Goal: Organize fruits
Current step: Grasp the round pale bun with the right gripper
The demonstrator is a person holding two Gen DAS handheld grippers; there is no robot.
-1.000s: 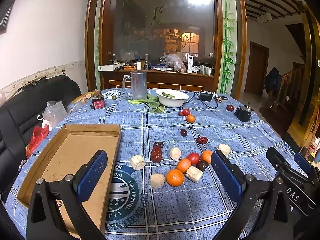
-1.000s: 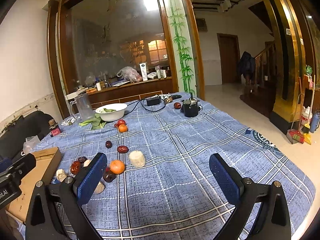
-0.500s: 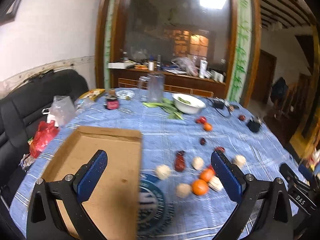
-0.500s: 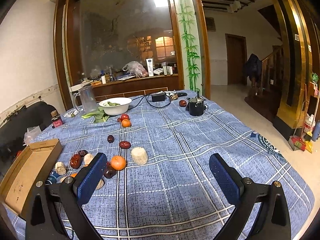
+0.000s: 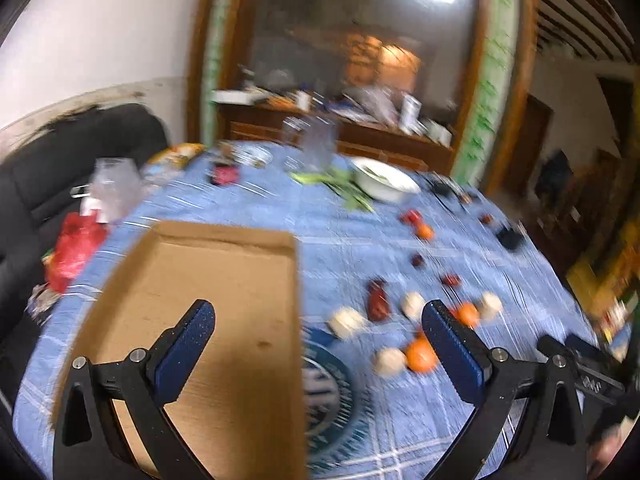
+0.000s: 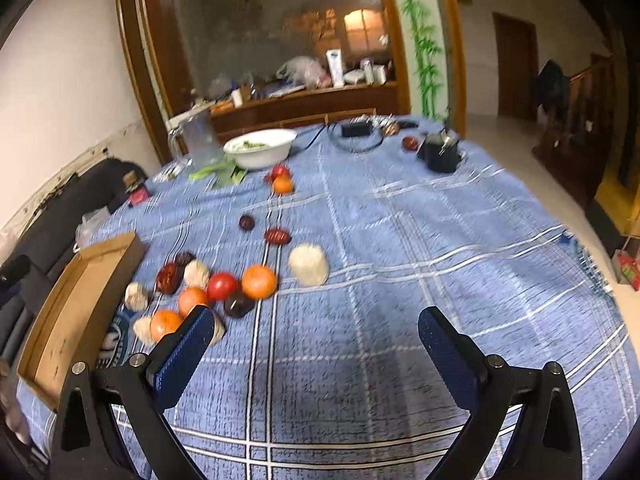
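Both the left gripper (image 5: 318, 330) and right gripper (image 6: 314, 338) are held with jaws apart, nothing gripped. The fruits (image 6: 259, 281) are scattered right of the cardboard tray (image 5: 224, 280); the left view is blurred.

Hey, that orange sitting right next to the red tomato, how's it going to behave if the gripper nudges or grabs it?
The orange looks round and smooth, so a nudge would probably send it rolling across the flat tablecloth. It seems firm enough for a pinch, though curved skin may slip between flat pads. The tomato touches it, so pushing likely shifts both.
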